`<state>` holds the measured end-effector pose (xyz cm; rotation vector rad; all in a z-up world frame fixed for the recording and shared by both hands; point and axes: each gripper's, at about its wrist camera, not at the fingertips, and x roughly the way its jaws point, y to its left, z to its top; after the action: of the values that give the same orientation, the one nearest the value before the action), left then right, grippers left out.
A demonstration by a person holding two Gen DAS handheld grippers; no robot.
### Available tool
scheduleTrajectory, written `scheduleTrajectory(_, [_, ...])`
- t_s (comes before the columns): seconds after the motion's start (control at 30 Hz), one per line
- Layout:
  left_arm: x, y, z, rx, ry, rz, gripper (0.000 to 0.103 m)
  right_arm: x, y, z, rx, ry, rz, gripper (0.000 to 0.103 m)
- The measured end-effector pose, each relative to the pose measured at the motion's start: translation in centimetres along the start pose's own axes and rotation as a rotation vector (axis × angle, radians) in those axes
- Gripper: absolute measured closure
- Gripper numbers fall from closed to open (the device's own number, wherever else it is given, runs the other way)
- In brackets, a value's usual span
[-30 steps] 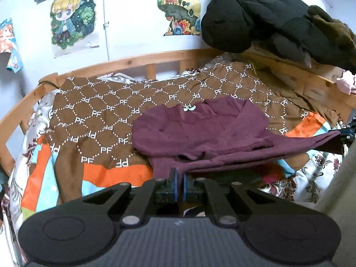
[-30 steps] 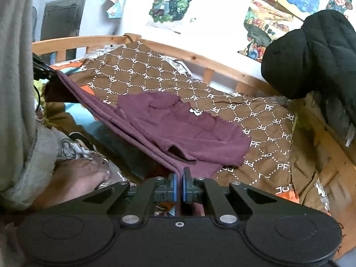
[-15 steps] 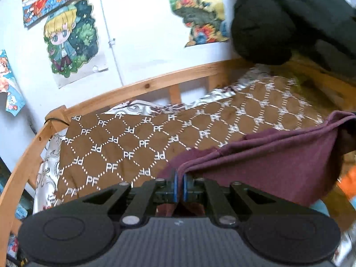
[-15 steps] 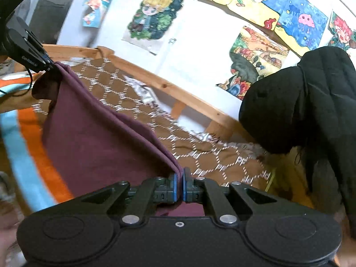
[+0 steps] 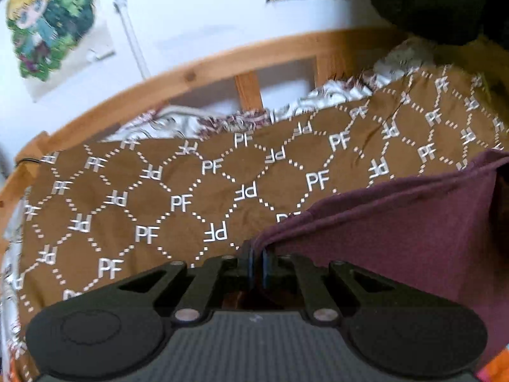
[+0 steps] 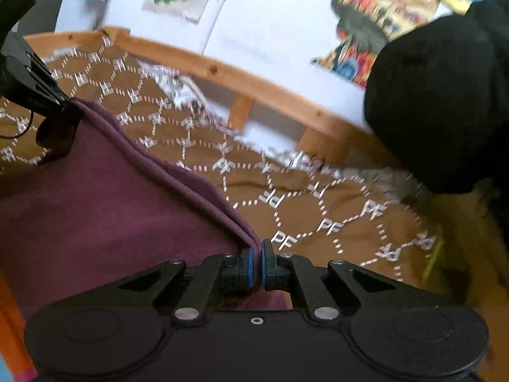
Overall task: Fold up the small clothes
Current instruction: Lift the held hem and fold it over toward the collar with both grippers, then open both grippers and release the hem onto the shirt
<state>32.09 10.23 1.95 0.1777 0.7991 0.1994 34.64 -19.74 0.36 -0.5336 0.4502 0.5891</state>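
Note:
A maroon garment (image 5: 397, 232) hangs stretched between both grippers above the brown patterned blanket (image 5: 159, 197). My left gripper (image 5: 256, 254) is shut on one corner of its edge, the cloth spreading to the right. My right gripper (image 6: 257, 254) is shut on the other corner of the maroon garment (image 6: 95, 210), whose hem runs up and left to the left gripper (image 6: 68, 108), seen pinching the far end. The lower part of the cloth is hidden behind the gripper bodies.
A curved wooden bed rail (image 5: 191, 73) runs behind the blanket (image 6: 318, 210), with a white wall and cartoon posters (image 5: 47, 22) beyond. A bulky black coat (image 6: 445, 89) hangs at the right. Floral bedding (image 5: 334, 92) shows along the rail.
Both grippers have carried the garment's edge toward the wall side of the bed. The cloth, earlier lying spread on the blanket, is now lifted and taut between them.

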Motion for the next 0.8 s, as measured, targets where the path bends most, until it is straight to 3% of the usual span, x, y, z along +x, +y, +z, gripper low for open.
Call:
scheduleTrajectory(0.3, [7.8,1.3,0.8,0.033,0.121,-0.104,0.096,7.7,0.0,-1.4,-0.004,0.093,0.024,0.099])
scheduleTrajectory(0.4, [8.2,2.1,1.0,0.119,0.143,-0.155,0.088,9.3,-0.2,-1.8,0.0,0.109,0.033,0.099])
scheduleTrajectory(0.47, [8.0,2.5,1.0,0.181,0.131,-0.16,0.073,10.1,-0.3,-2.0,0.003,0.117,0.042,0.099])
scheduleTrajectory(0.57, [7.9,3.1,0.9,0.212,0.123,-0.171,0.063,11.2,-0.4,-2.2,0.017,0.136,0.065,0.098])
scheduleTrajectory(0.7, [8.4,3.6,0.6,0.2,0.13,-0.178,0.066,11.8,-0.5,-2.5,0.03,0.144,0.084,0.096])
scheduleTrajectory(0.77, [8.9,3.7,0.5,0.175,0.138,-0.18,0.079,11.9,-0.7,-2.5,0.038,0.141,0.09,0.083])
scheduleTrajectory(0.8, [9.1,3.7,0.4,0.16,0.142,-0.186,0.081,11.8,-1.0,-2.5,0.048,0.136,0.089,0.079])
